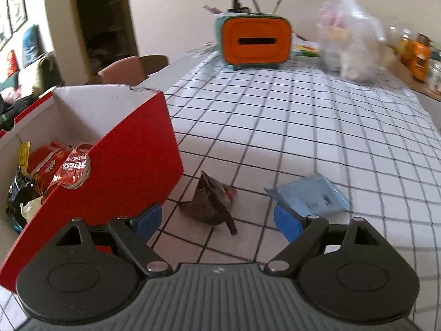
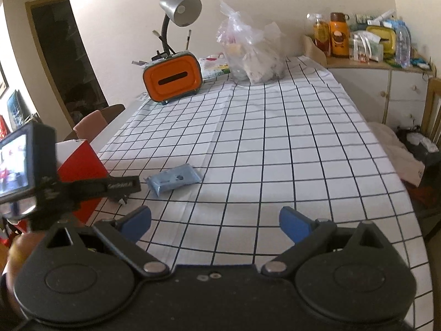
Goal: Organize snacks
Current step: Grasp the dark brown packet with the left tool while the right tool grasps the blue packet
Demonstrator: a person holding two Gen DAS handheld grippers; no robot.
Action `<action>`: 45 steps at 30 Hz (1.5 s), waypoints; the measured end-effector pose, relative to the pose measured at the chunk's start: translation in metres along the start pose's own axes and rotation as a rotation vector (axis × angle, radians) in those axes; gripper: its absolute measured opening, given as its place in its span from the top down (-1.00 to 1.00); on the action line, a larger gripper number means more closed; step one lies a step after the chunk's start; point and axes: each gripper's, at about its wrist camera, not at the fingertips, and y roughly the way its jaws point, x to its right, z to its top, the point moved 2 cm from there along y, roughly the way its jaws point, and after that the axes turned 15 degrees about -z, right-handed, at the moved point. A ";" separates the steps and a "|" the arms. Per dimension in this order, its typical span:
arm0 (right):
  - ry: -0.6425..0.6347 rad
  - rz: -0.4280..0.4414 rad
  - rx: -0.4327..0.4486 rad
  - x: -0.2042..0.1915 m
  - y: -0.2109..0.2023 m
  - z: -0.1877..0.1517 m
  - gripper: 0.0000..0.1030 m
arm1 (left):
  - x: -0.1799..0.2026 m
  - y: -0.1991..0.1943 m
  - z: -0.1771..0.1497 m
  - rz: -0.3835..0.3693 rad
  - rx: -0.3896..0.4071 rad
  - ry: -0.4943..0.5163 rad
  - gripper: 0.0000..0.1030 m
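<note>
- The left gripper [image 1: 217,222] hangs low over the checked surface [image 1: 303,127], its blue-padded fingers [image 1: 148,220] spread wide apart with nothing between them.
- Just ahead of it, at 12 o'clock in the left wrist view, a dark crumpled snack packet [image 1: 212,202] lies on the cloth — close to the finger gap but not touched by either pad.
- At about 2 o'clock from that packet lies a light blue packet [image 1: 311,195], flat on the surface and just beyond the right-hand pad; whether it touches the pad cannot be told.
- The red box [image 1: 118,171] stands at 10 o'clock, open at the top and just beside the dark packet; inside it sit a red Oreo pack [image 1: 73,169] and other wrappers, some dark, one yellow.
- The right gripper [image 2: 215,224] is held above the near edge of the surface, fingers [image 2: 293,224] likewise wide apart and empty.
- In the right wrist view the light blue packet [image 2: 173,179] lies at 11 o'clock, well apart from the fingers, with the left gripper's camera mount at 9 o'clock partly hiding the red box [image 2: 80,162].
- At the far end — 12 o'clock in both views — stand an orange tissue holder [image 2: 172,78], a grey desk lamp [image 2: 180,8] behind it, and a clear plastic bag [image 2: 250,55] of items to its right.
</note>
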 end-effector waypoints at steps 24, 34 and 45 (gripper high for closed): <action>-0.027 0.034 -0.059 -0.004 0.029 -0.009 -0.78 | -0.022 0.048 0.014 0.014 -0.082 -0.081 -0.04; -0.092 -0.003 -0.088 -0.039 0.056 0.009 -0.71 | -0.028 0.041 0.013 -0.051 -0.050 -0.040 0.35; -0.107 -0.023 -0.106 -0.063 0.081 0.023 -0.65 | -0.036 0.016 0.009 -0.199 -0.022 -0.021 0.41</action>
